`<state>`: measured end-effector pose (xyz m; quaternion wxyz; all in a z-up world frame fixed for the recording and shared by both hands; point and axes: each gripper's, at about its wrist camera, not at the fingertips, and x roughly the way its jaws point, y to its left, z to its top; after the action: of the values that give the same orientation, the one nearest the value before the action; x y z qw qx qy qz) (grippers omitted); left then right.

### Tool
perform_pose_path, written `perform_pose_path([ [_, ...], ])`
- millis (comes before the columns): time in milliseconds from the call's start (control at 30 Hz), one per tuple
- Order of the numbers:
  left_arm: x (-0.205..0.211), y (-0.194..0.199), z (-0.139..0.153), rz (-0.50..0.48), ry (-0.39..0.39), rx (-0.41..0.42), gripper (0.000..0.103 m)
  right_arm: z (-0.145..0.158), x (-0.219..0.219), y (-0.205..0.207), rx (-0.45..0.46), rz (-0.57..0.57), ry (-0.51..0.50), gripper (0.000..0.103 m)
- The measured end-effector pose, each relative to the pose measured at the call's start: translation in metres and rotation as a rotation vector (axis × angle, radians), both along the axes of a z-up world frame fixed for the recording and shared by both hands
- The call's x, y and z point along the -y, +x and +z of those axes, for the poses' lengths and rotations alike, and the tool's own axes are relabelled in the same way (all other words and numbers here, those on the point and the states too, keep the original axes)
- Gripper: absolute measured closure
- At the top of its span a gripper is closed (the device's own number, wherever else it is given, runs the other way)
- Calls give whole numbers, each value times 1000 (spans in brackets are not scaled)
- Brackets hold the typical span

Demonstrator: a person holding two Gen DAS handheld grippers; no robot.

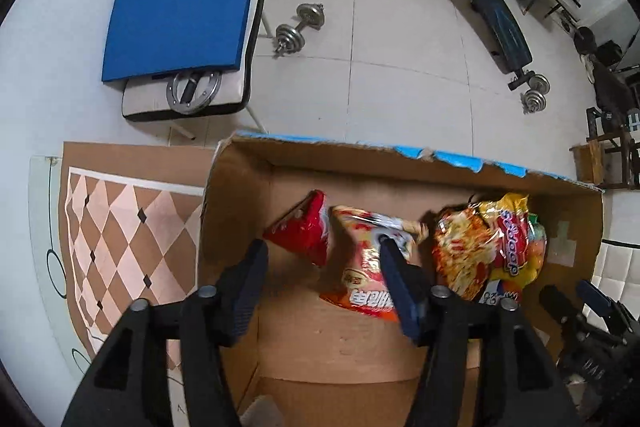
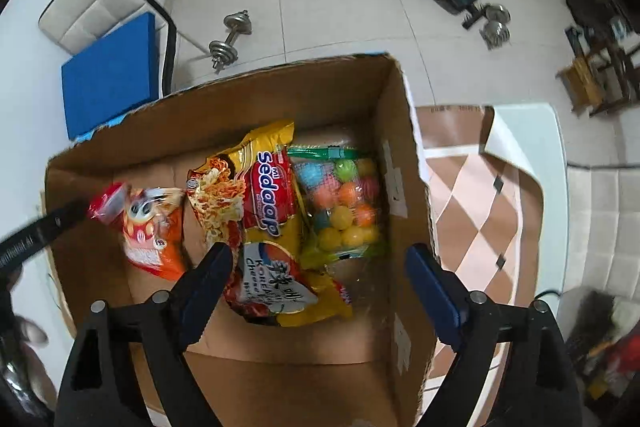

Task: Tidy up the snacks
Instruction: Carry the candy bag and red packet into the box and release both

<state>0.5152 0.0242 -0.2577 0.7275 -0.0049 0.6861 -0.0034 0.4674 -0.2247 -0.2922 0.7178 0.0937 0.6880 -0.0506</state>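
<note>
An open cardboard box (image 1: 400, 171) (image 2: 404, 131) holds the snacks. A red-orange snack packet (image 1: 360, 267) (image 2: 148, 227) lies at its left. A yellow Sedaap noodle packet (image 1: 492, 243) (image 2: 264, 195) lies in the middle. A clear bag of coloured balls (image 2: 344, 203) lies at the right, and another noodle packet (image 2: 280, 291) lies in front. My left gripper (image 1: 322, 251) is open and empty above the red-orange packet. My right gripper (image 2: 320, 263) is open and empty above the box. The left gripper's finger (image 2: 48, 223) shows at the box's left wall.
The box stands on a table with a brown checked cloth (image 1: 120, 227) (image 2: 480, 211). A white chair with a blue pad (image 1: 176, 23) stands beyond. Dumbbells (image 1: 300, 27) and a black bench (image 1: 488, 3) lie on the tiled floor. The right gripper (image 1: 580, 303) shows at the lower right.
</note>
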Motion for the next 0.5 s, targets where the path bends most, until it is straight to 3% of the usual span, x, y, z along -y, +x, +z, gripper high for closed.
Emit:
perform_pose_path([
  [33, 3, -1, 1, -7, -2, 12, 25, 1, -2, 0, 3, 14, -7, 12],
  [100, 6, -5, 3, -9, -1, 26, 17, -1, -4, -3, 0, 33, 4, 11],
  [267, 12, -21, 7, -12, -16, 46, 15, -1, -7, -15, 18, 70, 13, 10],
  [500, 12, -73, 29, -23, -24, 98, 15, 13, -14, -50, 53, 77, 92, 10],
])
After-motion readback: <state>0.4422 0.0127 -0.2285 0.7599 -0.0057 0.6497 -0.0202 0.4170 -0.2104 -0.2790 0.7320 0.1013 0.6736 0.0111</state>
